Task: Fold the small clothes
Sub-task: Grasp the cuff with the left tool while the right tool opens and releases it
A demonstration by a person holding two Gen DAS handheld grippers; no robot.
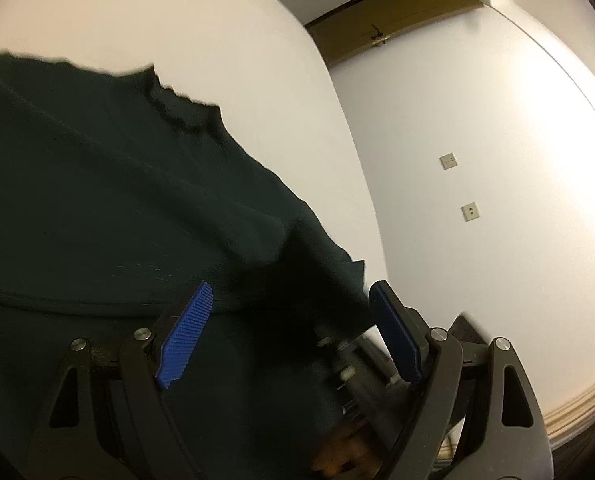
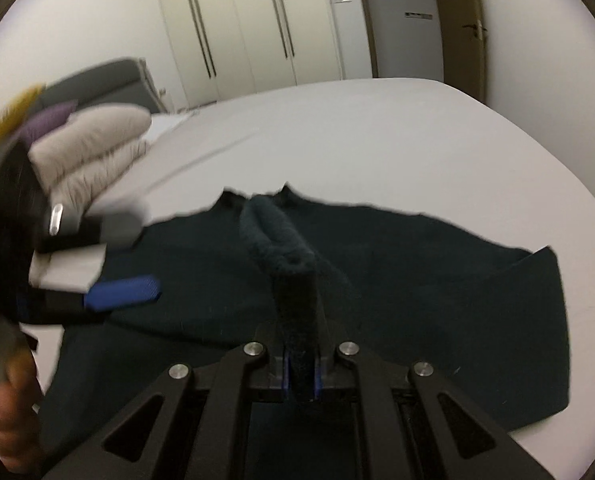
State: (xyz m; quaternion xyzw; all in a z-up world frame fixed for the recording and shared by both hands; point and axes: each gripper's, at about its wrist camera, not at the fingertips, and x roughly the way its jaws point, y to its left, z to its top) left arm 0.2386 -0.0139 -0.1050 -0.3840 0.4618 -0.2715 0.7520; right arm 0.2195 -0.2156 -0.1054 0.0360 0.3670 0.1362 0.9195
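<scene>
Here the right tongs (image 2: 300,376) are sitting at the bottom centre of the right wrist view, pressed together and pinching a raised fold of the dark green knitted garment (image 2: 397,280), which is standing up as a ridge from the blue pads toward the middle of the frame. The rest of that garment is lying spread across the white bed surface (image 2: 377,132), filling the lower half of the picture. At the left edge of the same view the left tongs (image 2: 109,268) are showing blurred, one blue ribbed pad (image 2: 123,291) hanging over the garment's edge, with a hand (image 2: 5,416) gripping the handle at lower left. Beyond them, at upper left, a pale beige quilted item (image 2: 93,148) is resting on the bed. In the left wrist view the left tongs (image 1: 289,328) are standing spread wide at the bottom, nothing pinched, with the dark garment lying beneath and beyond them across the left half.
</scene>
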